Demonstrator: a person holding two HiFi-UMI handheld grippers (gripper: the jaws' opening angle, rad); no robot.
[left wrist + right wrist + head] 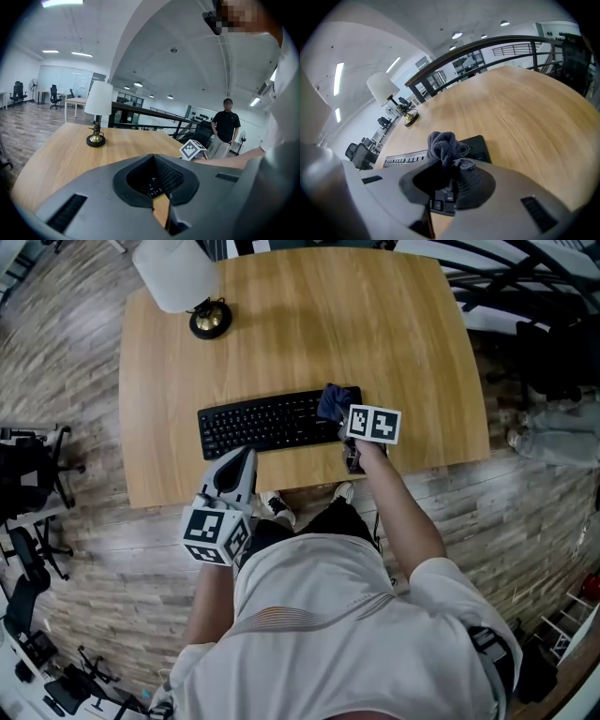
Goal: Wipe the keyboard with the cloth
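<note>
Right hand-held gripper [449,180]: jaws were clamped on a dark blue-grey cloth [446,149]. The cloth was bunched into a knot that stood up above the jaw tips. In the head view this cloth [336,401] lay on the 3 o'clock end of the black keyboard [267,423], with the gripper's marker cube just at its 4 o'clock. The person's right forearm ran back from the cube toward 6 o'clock, over the near edge of the surface [328,324].

Left hand-held gripper [153,158]: jaws were together at the tips, with nothing between them. A few keyboard keys and a sliver of wood showed through the recess behind the tips. In the head view this gripper [246,456] sat at the keyboard's 6 o'clock side, tips just beside its near edge. Contact with the keyboard could not be confirmed.

The keyboard lay crosswise on the near half of the wooden surface, slightly skewed.

A table lamp [210,320] with a white shade and a brass-and-black base stood at 11 o'clock from the keyboard, well apart from it, near the far left corner.

In the left gripper view a person in a dark shirt [226,124] stood beyond the surface at 2 o'clock.
</note>
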